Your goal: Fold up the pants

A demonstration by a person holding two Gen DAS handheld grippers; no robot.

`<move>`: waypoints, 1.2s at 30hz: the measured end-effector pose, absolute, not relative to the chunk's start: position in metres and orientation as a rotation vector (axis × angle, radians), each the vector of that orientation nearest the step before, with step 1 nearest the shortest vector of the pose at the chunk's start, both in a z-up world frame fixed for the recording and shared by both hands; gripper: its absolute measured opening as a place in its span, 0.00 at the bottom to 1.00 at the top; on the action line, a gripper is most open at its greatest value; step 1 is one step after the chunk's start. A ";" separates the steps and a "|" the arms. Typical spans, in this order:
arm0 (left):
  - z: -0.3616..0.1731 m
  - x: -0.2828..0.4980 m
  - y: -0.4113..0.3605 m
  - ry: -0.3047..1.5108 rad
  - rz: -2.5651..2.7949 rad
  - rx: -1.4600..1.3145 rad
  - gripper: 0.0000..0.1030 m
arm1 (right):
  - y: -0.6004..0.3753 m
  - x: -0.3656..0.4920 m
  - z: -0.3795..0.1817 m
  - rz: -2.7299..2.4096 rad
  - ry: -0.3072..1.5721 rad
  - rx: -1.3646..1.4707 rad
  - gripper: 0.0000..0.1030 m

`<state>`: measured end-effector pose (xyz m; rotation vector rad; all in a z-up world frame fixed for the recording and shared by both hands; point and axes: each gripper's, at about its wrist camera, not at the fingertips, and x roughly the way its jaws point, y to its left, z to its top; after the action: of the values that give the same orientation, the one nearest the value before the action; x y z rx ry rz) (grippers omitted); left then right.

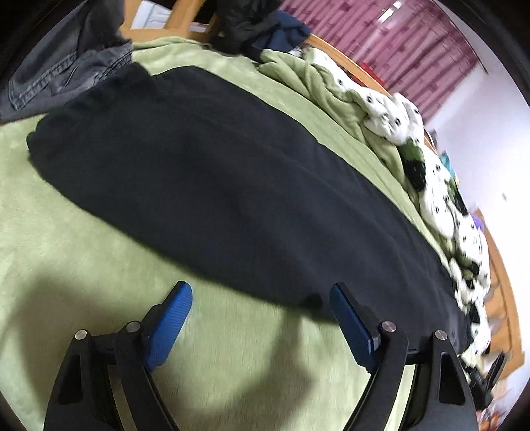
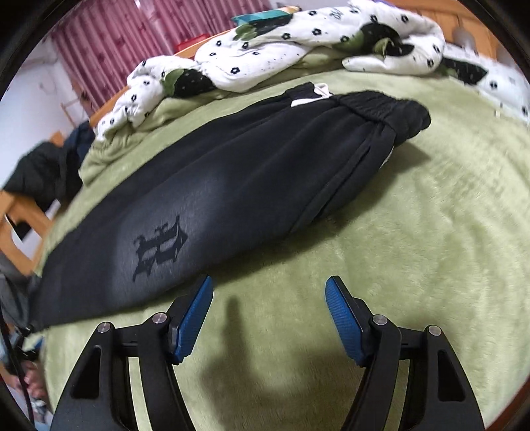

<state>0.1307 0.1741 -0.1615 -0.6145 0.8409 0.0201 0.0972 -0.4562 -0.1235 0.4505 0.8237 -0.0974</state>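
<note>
**Both Grippers Poised at the Near Edge of Half-Folded Pants**

Green plush bedding [image 2: 414, 232] covered the bed, with a crumpled white flower-print quilt [image 2: 265, 66] pushed to the far side and maroon curtains [image 1: 397, 39] behind it. A grey denim garment [image 1: 66, 69] and a dark heap of clothes [image 1: 251, 23] sat beyond the hem end, out of the way.

The black pants [image 2: 232, 185] lay flat along the bed, apparently already folded lengthwise, one leg over the other, which would explain the single long, narrow strip. The elastic waistband [image 2: 374, 106] lay at one end, toward the right hand, with a pale label at its inner edge too small to read. The hem end [image 1: 59, 139] lay toward the left hand.

The left gripper [image 1: 261, 298] stood with its jaws apart and nothing between them, hovering just at the pants' near edge. The right gripper [image 2: 268, 291] was likewise parted and empty over bare bedding just beside the near edge. Spaced along the length like this, they seemed set to pinch that edge for a crosswise fold.

A dark gothic-style emblem [image 2: 159, 248] was printed on the leg; it could be two interlocked letters, but the blur kept it from being read with confidence.
</note>
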 end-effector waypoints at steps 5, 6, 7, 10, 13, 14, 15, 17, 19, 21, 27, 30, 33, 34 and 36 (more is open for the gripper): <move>-0.163 0.148 0.185 0.839 0.099 -0.670 0.42 | -0.457 0.120 -0.130 -0.030 0.788 0.572 0.63; -0.163 0.151 0.187 0.848 0.117 -0.676 0.30 | -0.456 0.126 -0.131 -0.030 0.798 0.580 0.45; -0.162 0.150 0.190 0.844 0.123 -0.672 0.23 | -0.454 0.134 -0.132 -0.027 0.817 0.591 0.27; -0.152 0.148 0.192 0.814 0.110 -0.620 0.11 | -0.447 0.139 -0.113 -0.048 0.755 0.580 0.16; -0.128 0.144 0.195 0.744 0.081 -0.593 0.11 | -0.440 0.142 -0.083 -0.013 0.667 0.517 0.15; -0.118 0.145 0.195 0.716 0.071 -0.584 0.11 | -0.437 0.146 -0.069 0.002 0.635 0.496 0.15; -0.109 0.148 0.194 0.697 0.065 -0.572 0.11 | -0.436 0.148 -0.063 0.009 0.622 0.490 0.15; -0.090 0.161 0.189 0.661 0.069 -0.502 0.11 | -0.434 0.164 -0.046 0.023 0.597 0.484 0.15; -0.077 0.178 0.183 0.637 0.084 -0.440 0.11 | -0.434 0.178 -0.038 0.031 0.580 0.483 0.15; -0.068 0.202 0.178 0.623 0.095 -0.389 0.11 | -0.433 0.192 -0.031 0.029 0.562 0.469 0.15; -0.066 0.276 0.167 0.594 0.148 -0.373 0.10 | -0.428 0.249 -0.032 0.007 0.534 0.444 0.15; -0.078 0.309 0.158 0.591 0.185 -0.353 0.10 | -0.424 0.278 -0.044 -0.020 0.544 0.430 0.15; -0.101 0.330 0.149 0.607 0.230 -0.313 0.10 | -0.420 0.297 -0.060 -0.042 0.559 0.422 0.15; -0.108 0.330 0.147 0.607 0.245 -0.293 0.10 | -0.420 0.303 -0.065 -0.048 0.564 0.424 0.15; -0.122 0.329 0.143 0.599 0.260 -0.248 0.10 | -0.421 0.311 -0.080 -0.051 0.572 0.442 0.15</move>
<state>0.3289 0.1431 -0.1224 -0.2479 0.5995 0.2605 0.3111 -0.4210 -0.0801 0.4418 0.5719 -0.0510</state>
